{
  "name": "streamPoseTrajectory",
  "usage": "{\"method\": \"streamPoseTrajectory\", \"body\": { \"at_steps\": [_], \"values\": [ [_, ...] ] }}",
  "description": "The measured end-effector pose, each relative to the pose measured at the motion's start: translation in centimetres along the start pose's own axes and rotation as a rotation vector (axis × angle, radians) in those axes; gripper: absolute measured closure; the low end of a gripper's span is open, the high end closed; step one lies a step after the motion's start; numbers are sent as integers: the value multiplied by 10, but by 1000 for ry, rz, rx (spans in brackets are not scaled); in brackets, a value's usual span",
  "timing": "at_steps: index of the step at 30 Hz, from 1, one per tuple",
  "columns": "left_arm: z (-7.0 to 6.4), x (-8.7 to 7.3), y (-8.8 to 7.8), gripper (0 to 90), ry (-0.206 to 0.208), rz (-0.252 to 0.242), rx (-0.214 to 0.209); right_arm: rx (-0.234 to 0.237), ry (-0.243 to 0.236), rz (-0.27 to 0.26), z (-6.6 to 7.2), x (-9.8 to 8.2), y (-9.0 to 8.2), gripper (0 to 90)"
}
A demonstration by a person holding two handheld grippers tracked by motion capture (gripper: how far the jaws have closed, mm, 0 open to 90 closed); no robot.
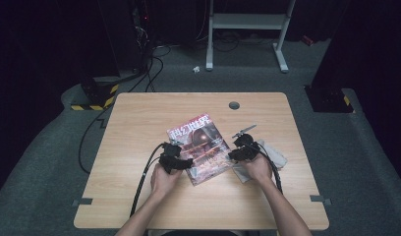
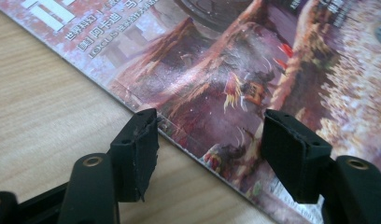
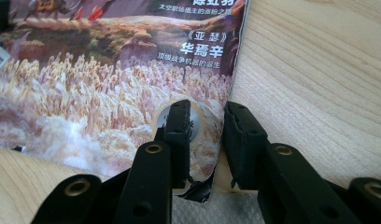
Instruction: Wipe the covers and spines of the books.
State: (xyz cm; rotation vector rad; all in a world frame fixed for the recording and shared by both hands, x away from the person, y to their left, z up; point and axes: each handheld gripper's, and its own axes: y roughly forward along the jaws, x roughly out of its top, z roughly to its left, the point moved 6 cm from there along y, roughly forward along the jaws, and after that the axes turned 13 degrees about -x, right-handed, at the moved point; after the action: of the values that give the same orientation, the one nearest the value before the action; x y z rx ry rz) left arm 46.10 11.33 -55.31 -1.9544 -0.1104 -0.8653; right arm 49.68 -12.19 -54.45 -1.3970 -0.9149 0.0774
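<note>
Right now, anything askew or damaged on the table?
Yes. The magazine lies skewed to the table edges, and its cover corner by the right gripper is torn and curled, over a white cloth.

Light wooden table [image 1: 139, 118], rectangular, pale straight grain, standing on grey carpet. A round grey cable grommet [image 1: 234, 105] sits in the top near the far edge, right of centre. A magazine [image 1: 201, 147] with a reddish illustrated cover lies flat at the middle of the top, turned askew to the table's edges. A white paper towel [image 1: 277, 156] lies crumpled just right of the magazine, its near part touching the magazine's right near corner.
</note>
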Motion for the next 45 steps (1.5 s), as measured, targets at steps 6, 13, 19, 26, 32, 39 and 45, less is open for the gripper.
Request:
{"method": "streamPoseTrajectory", "body": {
  "at_steps": [6,13,19,26,32,39,45],
  "values": [
    [6,6,2,356,-3,8,0,15,-7,-19,2,-3,-1,740],
    [20,14,4,349,-25,17,12,36,-56,-12,13,-3,-3,798],
    [30,17,4,356,-23,-12,25,50,-112,-13,23,-2,-5,818],
    [34,25,5,356,-6,51,23,81,-135,-7,28,-2,-5,825],
    [39,31,8,354,-9,54,21,99,-146,-8,32,-2,-5,826],
    [44,40,12,353,10,74,27,93,-190,-13,38,0,-5,826],
    [46,45,15,351,10,65,31,101,-191,-7,42,0,-6,821]
  ]
}}
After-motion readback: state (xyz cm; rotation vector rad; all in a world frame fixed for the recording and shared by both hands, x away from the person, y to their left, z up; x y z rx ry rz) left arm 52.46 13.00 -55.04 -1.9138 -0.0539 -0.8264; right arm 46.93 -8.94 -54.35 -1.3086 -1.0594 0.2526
